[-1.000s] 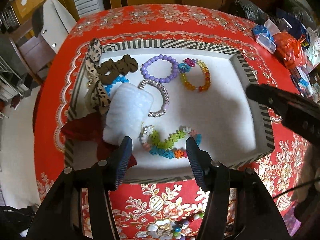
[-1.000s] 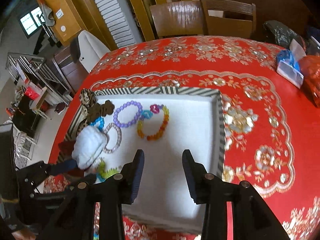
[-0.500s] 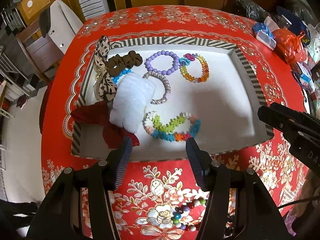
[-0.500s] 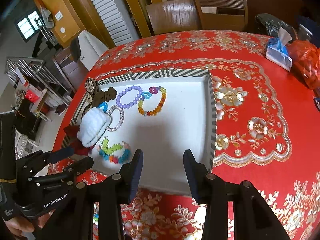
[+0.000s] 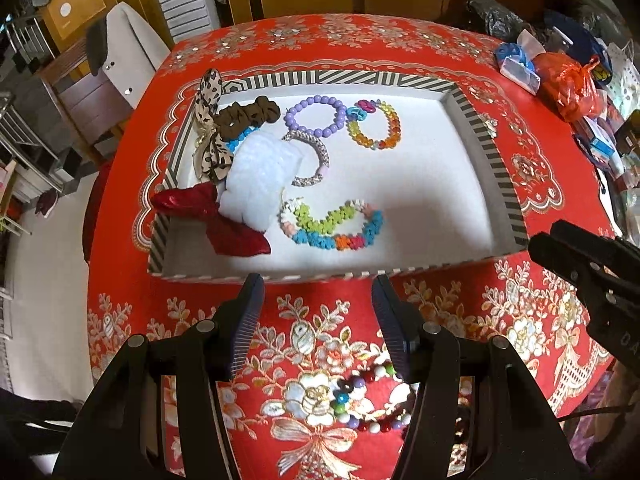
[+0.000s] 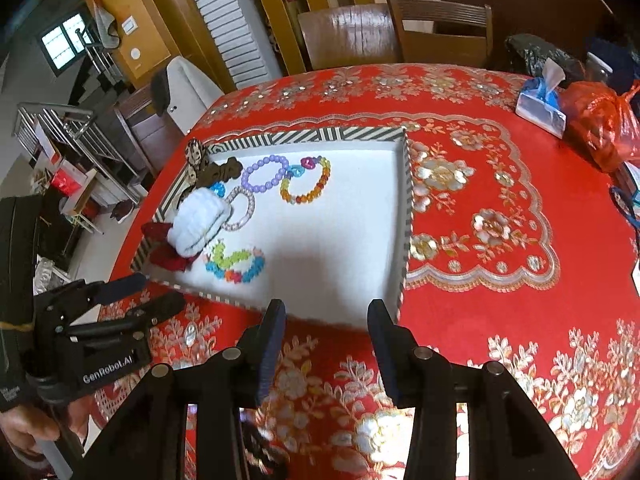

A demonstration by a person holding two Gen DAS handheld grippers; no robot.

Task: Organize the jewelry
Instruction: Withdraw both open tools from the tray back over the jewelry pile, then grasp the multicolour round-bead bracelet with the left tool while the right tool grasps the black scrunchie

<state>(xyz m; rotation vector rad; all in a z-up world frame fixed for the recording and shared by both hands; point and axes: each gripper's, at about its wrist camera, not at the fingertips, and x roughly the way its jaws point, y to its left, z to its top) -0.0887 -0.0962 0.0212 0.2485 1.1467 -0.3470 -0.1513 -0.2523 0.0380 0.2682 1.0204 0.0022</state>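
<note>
A striped-rim tray (image 5: 486, 148) (image 6: 405, 216) with a white floor holds a purple bead bracelet (image 5: 315, 116), an amber bead bracelet (image 5: 374, 126), a silver bangle (image 5: 311, 156), a multicoloured flower bracelet (image 5: 332, 226) (image 6: 234, 265), a white fluffy scrunchie (image 5: 256, 176), a red bow (image 5: 224, 220), a brown scrunchie (image 5: 246, 114) and a leopard bow (image 5: 208, 132). A loose bead bracelet (image 5: 362, 402) lies on the red cloth between my left gripper's arms. My left gripper (image 5: 318, 306) is open and empty before the tray's near rim. My right gripper (image 6: 326, 334) is open and empty near the tray's near right corner.
A tissue pack (image 6: 540, 102), a red plastic bag (image 6: 600, 124) and other clutter sit at the table's far right. Wooden chairs (image 6: 396, 34) stand behind the table. The table edge drops to the floor on the left.
Both grippers have drawn back from over the tray to in front of its near rim. The loose bead bracelet has come into the left wrist view. Both stayed open.
</note>
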